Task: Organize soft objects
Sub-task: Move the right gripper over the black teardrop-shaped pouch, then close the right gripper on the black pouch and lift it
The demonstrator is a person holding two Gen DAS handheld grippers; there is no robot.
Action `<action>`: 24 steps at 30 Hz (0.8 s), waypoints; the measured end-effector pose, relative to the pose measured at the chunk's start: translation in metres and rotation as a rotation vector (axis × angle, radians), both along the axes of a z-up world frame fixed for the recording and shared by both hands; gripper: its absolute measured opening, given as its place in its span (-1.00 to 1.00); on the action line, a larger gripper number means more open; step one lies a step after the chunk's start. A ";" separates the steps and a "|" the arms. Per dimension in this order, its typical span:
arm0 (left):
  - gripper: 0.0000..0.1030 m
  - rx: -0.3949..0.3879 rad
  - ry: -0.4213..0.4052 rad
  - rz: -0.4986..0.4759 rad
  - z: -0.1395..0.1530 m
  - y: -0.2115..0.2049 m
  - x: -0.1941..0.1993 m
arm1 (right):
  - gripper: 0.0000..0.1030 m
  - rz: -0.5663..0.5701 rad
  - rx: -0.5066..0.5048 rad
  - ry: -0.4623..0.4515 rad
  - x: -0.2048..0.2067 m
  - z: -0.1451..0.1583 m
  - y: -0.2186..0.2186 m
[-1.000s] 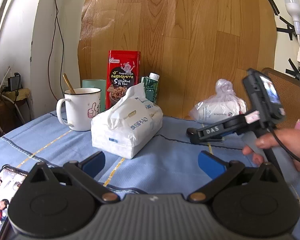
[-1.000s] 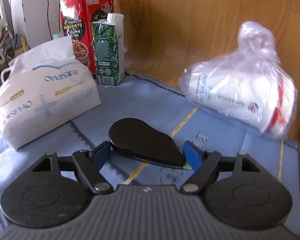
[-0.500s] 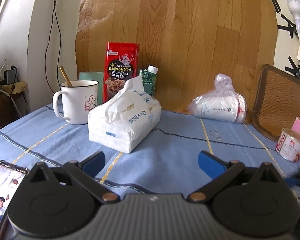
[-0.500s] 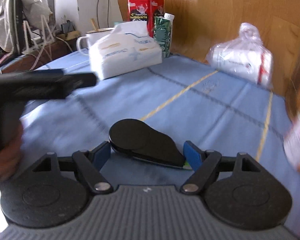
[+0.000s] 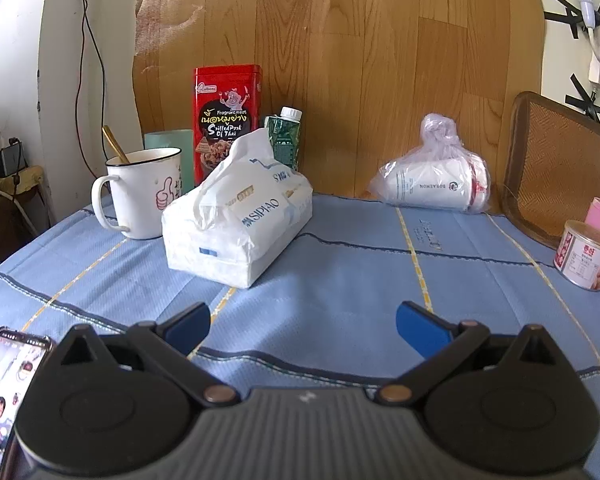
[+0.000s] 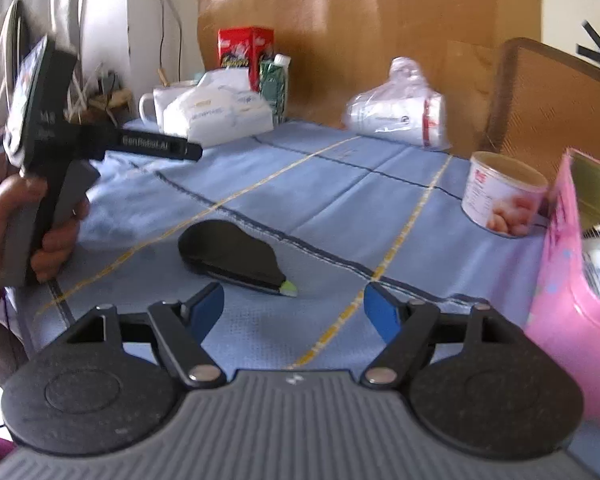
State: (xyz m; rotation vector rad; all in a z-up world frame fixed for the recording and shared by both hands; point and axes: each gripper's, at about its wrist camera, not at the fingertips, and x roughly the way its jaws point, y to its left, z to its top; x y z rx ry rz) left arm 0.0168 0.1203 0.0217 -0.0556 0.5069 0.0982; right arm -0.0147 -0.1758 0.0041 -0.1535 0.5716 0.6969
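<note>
Meanwhile, on a blue checked tablecloth [image 5: 340, 272] — two hand-held grippers are hovering with nothing taken up.

Soft thing: a white plastic-wrapped tissue pack with blue lettering [image 5: 240, 224] is sitting left of centre on the cloth, one tissue sticking up from its top.

Second soft thing: a knotted clear plastic bag around a white roll [image 5: 432, 184] is lying on its side at the back, against the wood-grain board [image 5: 360, 60].

Handling: the tissue pack is looking light and squashy, its wrap slick — probably best pinched across its short width, low on the body, not by the loose tissue. The bag is likely sliding over the roll; the knot or the firm middle seems the surer hold.

Left gripper [image 5: 304, 326]: its blue pads are standing wide with only cloth between them; the tissue pack is lying just ahead and slightly left, well clear of the fingertips.

Right gripper [image 6: 294, 312]: jaws are spread wide and gripping nothing; a black teardrop-shaped tape dispenser with a pale green tip [image 6: 236, 258] is lying just in front, untouched. The tissue pack and the bag are sitting far across the table.

Nearby: a white enamel mug with a thumbs-up print [image 5: 144, 192] is standing just beside the tissue pack, a pink carton [image 6: 572, 280] at right.
</note>
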 end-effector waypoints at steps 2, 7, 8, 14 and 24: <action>0.99 -0.005 0.007 0.002 0.000 0.001 0.001 | 0.57 0.004 0.016 0.001 -0.004 0.000 -0.005; 0.99 -0.090 0.069 0.006 0.002 0.010 -0.003 | 0.57 0.031 0.011 -0.004 -0.006 -0.002 -0.004; 0.99 -0.157 0.086 -0.002 0.002 0.014 -0.008 | 0.57 0.036 0.010 0.000 -0.003 -0.002 -0.001; 0.99 -0.270 0.116 -0.094 0.014 0.003 -0.044 | 0.55 0.081 0.014 0.030 0.011 -0.006 0.007; 0.75 -0.403 0.213 -0.157 0.008 0.001 -0.055 | -0.55 0.137 0.051 0.113 -0.003 -0.006 0.024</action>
